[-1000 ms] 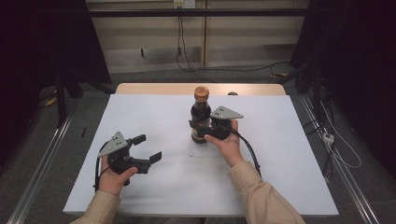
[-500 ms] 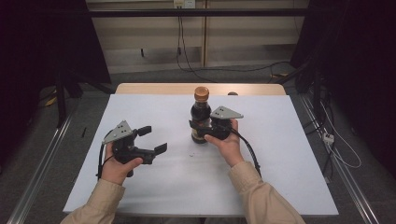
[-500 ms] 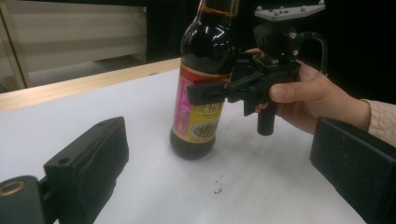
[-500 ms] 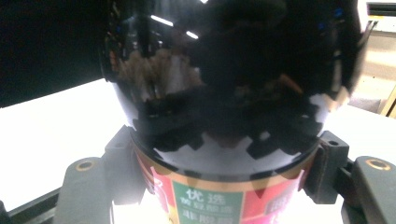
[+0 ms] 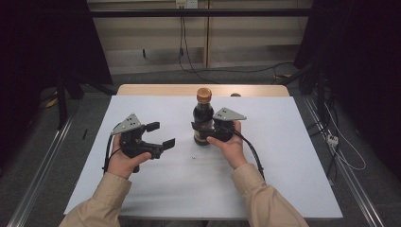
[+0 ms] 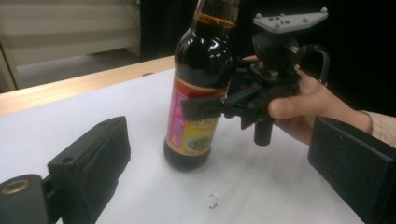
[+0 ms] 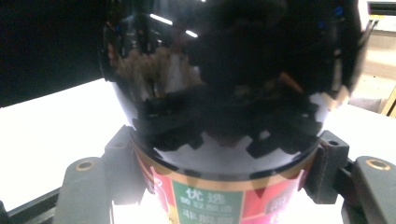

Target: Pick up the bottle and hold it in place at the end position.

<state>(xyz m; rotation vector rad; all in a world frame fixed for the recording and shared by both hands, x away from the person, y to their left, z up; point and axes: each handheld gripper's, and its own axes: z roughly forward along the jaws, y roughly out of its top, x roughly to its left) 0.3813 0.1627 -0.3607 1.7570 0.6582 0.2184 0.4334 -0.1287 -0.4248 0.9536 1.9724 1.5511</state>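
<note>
A dark sauce bottle with an orange-brown cap and a red, yellow and green label stands upright on the white table top. My right gripper is shut on its lower body from the right side. In the right gripper view the two pads press on either side of the bottle at the label. My left gripper is held above the table to the bottle's left, open with nothing between its fingers. In the left gripper view its wide-apart pads frame the bottle and the right gripper.
A wooden strip runs along the table's far edge. A small speck lies on the sheet in front of the bottle. Cables lie on the floor at the right, and metal rails flank the table.
My left gripper has risen and moved right toward the bottle, still open. The right gripper and the bottle have stayed put.
</note>
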